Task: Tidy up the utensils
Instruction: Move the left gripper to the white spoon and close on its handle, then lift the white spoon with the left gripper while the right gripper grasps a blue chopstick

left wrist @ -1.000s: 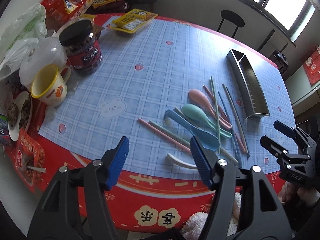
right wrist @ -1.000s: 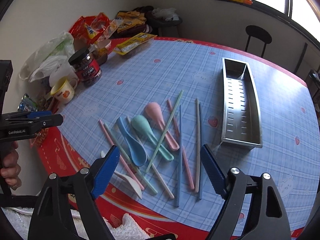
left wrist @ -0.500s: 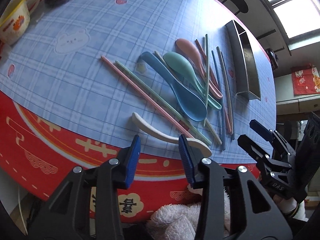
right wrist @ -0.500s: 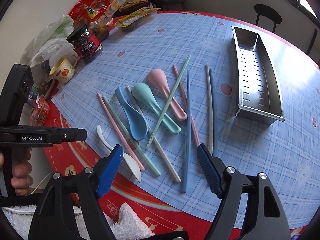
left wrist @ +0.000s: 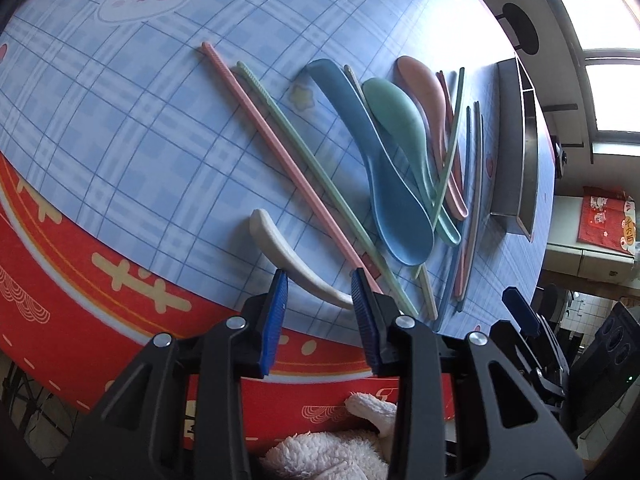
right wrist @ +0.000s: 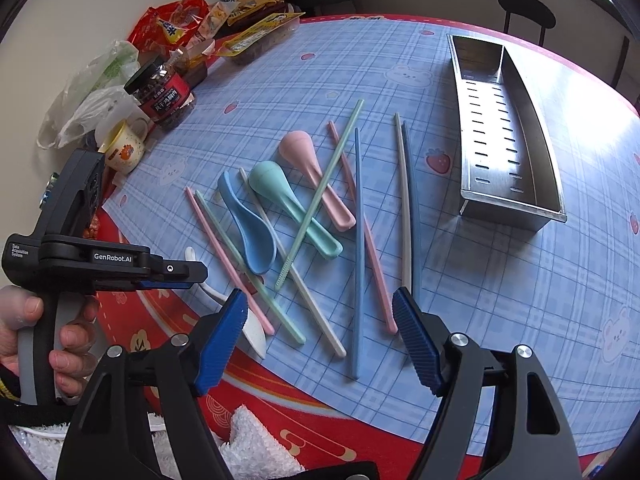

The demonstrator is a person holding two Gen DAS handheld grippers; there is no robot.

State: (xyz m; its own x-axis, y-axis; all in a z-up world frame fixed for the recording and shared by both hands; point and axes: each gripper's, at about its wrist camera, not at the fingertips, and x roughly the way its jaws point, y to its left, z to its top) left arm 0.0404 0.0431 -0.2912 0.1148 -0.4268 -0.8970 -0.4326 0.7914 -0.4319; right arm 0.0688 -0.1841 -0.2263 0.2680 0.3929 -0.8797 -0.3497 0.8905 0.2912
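"GenRobot.AI" on the left claw (right wrist: 176, 280) body (white print), jar label illegible

The desk (right wrist: 520, 300) wears a blue plaid cloth; left of the steel tray (right wrist: 508, 200) lie spoons (right wrist: 252, 232) and chopsticks (right wrist: 358, 240), a jar (right wrist: 162, 94) beyond.

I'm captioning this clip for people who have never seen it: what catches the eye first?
A fan of pastel chopsticks and spoons, the blue spoon among them, lies loose on the blue checked tablecloth. To their right stands an empty steel tray. Near the table edge, the left gripper straddles the white spoon, its jaws just closing.
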